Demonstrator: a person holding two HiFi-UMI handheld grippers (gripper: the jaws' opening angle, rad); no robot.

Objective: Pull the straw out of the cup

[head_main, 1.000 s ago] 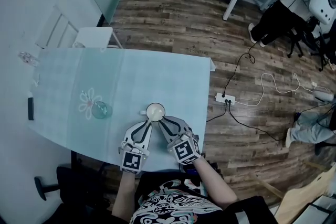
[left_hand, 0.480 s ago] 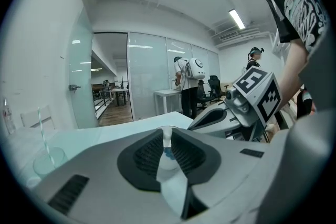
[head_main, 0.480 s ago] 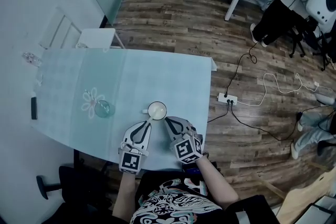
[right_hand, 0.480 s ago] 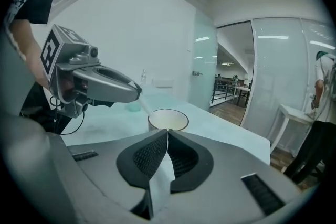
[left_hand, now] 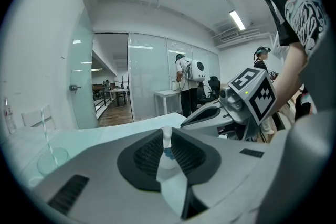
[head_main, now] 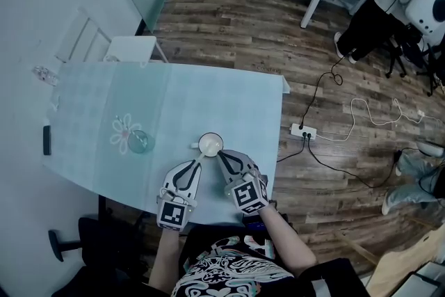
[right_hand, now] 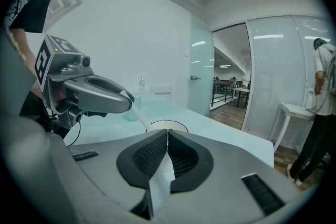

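- Left gripper (head_main: 199,161) sits at the near edge of the table (head_main: 208,94), jaws clenched on the straw (right_hand: 137,113). The left gripper view shows the white straw pinched upright between the ribbed pads.
- The straw slants from those jaws down and to the right, into the white cup (head_main: 210,144), with its lower end inside the rim. It is not out.
- The cup stands upright on the pale blue table, just beyond both grippers' tips.
- Right gripper (head_main: 221,155) is just right of the left one, jaws pressed together with nothing between them. Its tips point at the cup's near right side; I can't tell whether they touch it.
- Further left on the table, a clear glass dish (head_main: 140,142) rests on a flower pattern, well apart from the cup.
- On the wooden floor to the right lies a white power strip (head_main: 304,130).
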